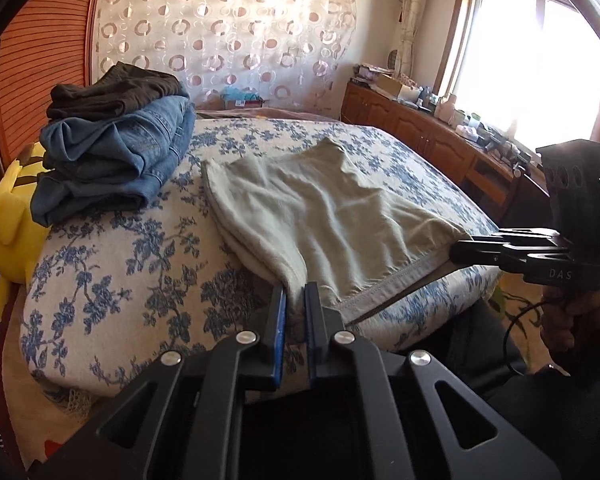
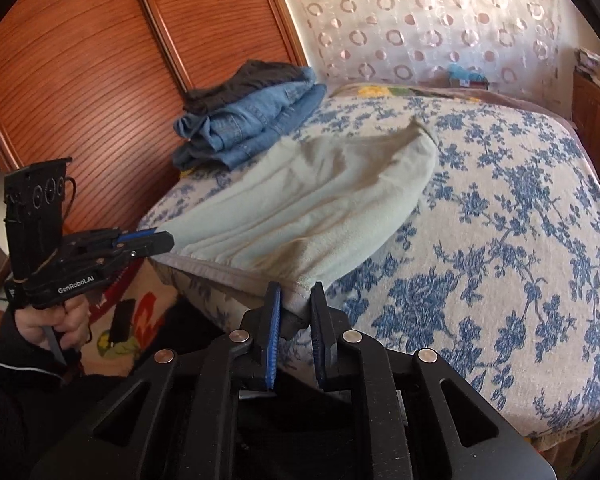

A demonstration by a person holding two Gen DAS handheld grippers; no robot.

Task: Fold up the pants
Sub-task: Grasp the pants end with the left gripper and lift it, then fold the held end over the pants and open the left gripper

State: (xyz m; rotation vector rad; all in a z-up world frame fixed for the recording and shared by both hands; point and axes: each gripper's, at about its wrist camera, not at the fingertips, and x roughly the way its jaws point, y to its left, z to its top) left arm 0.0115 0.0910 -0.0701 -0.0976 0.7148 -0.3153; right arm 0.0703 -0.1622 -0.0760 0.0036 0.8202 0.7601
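Pale grey-green pants (image 1: 319,208) lie folded over on the blue-flowered bed (image 1: 140,264), their hem edge along the bed's near edge. My left gripper (image 1: 296,292) is shut on one near corner of the pants. My right gripper (image 2: 296,292) is shut on the other near corner (image 2: 300,300), and it shows from the side in the left wrist view (image 1: 459,250). The left gripper shows in the right wrist view (image 2: 168,242), pinching its corner. The pants (image 2: 311,200) stretch between the two grippers.
A stack of folded jeans (image 1: 116,160) with a dark garment (image 1: 116,92) on top sits at the far left of the bed, against a wooden wardrobe (image 2: 80,80). A yellow plush toy (image 1: 12,220) lies beside it. A cluttered wooden cabinet (image 1: 419,128) stands under the window.
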